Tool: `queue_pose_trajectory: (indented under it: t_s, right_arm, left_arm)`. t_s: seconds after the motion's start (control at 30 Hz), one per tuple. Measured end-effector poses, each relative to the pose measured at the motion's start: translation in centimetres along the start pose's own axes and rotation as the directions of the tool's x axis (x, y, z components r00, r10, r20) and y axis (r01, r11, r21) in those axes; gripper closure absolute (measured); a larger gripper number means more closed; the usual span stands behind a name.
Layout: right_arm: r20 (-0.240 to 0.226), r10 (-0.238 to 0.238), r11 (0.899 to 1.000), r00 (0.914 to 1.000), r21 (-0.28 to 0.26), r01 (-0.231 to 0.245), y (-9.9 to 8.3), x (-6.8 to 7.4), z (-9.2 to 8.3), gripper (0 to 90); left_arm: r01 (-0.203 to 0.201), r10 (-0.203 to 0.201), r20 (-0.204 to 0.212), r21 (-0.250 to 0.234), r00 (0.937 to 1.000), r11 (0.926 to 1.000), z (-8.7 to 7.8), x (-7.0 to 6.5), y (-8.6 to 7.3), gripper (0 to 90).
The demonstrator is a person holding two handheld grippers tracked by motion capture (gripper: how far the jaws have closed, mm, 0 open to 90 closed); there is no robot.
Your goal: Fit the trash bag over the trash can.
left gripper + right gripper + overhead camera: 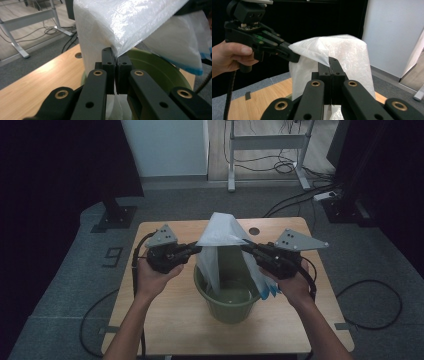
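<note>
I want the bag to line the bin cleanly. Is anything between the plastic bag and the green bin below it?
Nothing visible. The plastic bag, pinched by the left gripper and right gripper, hangs straight into the open green bin.

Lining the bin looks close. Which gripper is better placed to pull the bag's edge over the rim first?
Probably the right gripper: clamped on the translucent white plastic bag, whose blue-edged side already drapes outside the green round plastic bin.

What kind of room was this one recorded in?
Probably a lab or recording studio, not a home: a small wooden table stands on grey carpet with loose cables, dark curtains at the sides, and a metal desk frame behind.
</note>
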State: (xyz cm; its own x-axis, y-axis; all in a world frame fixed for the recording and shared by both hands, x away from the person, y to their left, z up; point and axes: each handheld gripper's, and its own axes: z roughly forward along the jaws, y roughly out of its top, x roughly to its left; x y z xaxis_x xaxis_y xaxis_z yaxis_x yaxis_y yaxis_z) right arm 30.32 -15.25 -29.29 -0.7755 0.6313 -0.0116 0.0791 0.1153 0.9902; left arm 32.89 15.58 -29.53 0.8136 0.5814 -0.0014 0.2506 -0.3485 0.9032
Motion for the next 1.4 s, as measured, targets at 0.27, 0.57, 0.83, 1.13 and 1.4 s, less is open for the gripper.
queue_pose_trajectory:
  t_s: [0.27, 0.57, 0.83, 1.13, 1.4]
  right_arm:
    - [0.012, 0.015, 1.000, 0.9998, 0.002, -0.015, -0.9, -0.5, -1.1, 89.0]
    - [0.016, 0.025, 0.999, 0.9996, 0.024, -0.025, -1.8, -0.9, -1.9, 89.0]
    - [0.004, 0.041, 0.998, 0.9991, 0.056, -0.041, -3.4, -0.9, -1.7, 89.0]
    - [-0.015, 0.042, 0.997, 0.9990, 0.072, -0.041, -3.9, -0.6, -1.1, 89.0]
    - [-0.028, 0.041, 0.997, 0.9988, 0.070, -0.039, -3.5, -0.3, -0.8, 89.0]
  left_arm:
    - [-0.008, 0.006, 0.051, 0.041, 0.9987, 0.9991, 1.5, -1.1, -1.5, 84.9]
    - [-0.035, 0.033, 0.062, 0.022, 0.9975, 0.9992, 1.5, -1.9, -2.3, 55.8]
    - [-0.062, 0.062, 0.094, 0.005, 0.9936, 0.9980, 1.8, -2.8, -2.1, 49.3]
    - [-0.065, 0.065, 0.115, -0.007, 0.9912, 0.9979, 3.0, -3.6, -1.6, 48.3]
    - [-0.067, 0.067, 0.102, -0.010, 0.9925, 0.9977, 3.5, -3.8, -1.5, 55.5]
